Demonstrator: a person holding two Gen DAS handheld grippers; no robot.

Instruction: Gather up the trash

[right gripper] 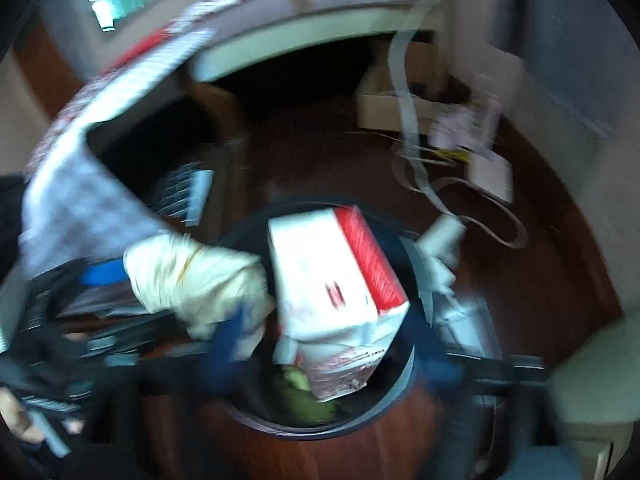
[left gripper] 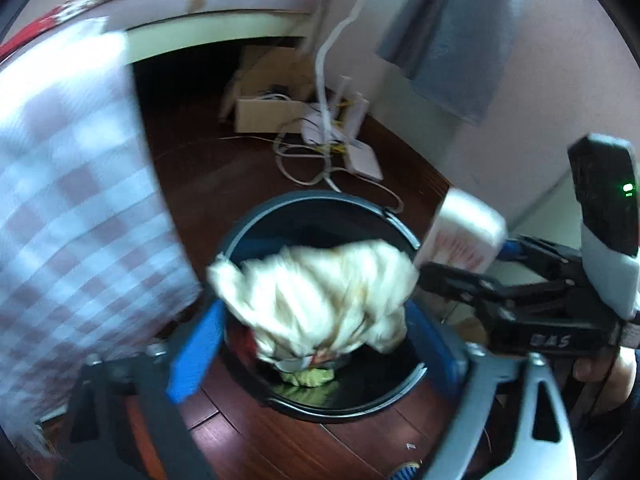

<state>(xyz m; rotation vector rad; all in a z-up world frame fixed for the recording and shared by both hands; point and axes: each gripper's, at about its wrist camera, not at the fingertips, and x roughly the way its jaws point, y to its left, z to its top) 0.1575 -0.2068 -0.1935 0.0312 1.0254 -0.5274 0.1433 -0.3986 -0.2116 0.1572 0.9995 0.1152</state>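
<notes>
Both pieces of trash hang right over the bin (left gripper: pixel 320 208): the crumpled paper (left gripper: pixel 316 300) between the left gripper's (left gripper: pixel 316 344) wide-spread jaws, the red-and-white carton (right gripper: pixel 340 304) between the right gripper's (right gripper: pixel 332 344) wide-spread jaws. Neither looks pinched, so the drop seems nearly done. Green scraps (left gripper: pixel 308 378) already lie inside.

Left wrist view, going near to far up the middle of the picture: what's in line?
Crumpled cream bag between the open left gripper's blue fingers → far rim of the black bin → white cables on the floor → cardboard box → bed.
</notes>
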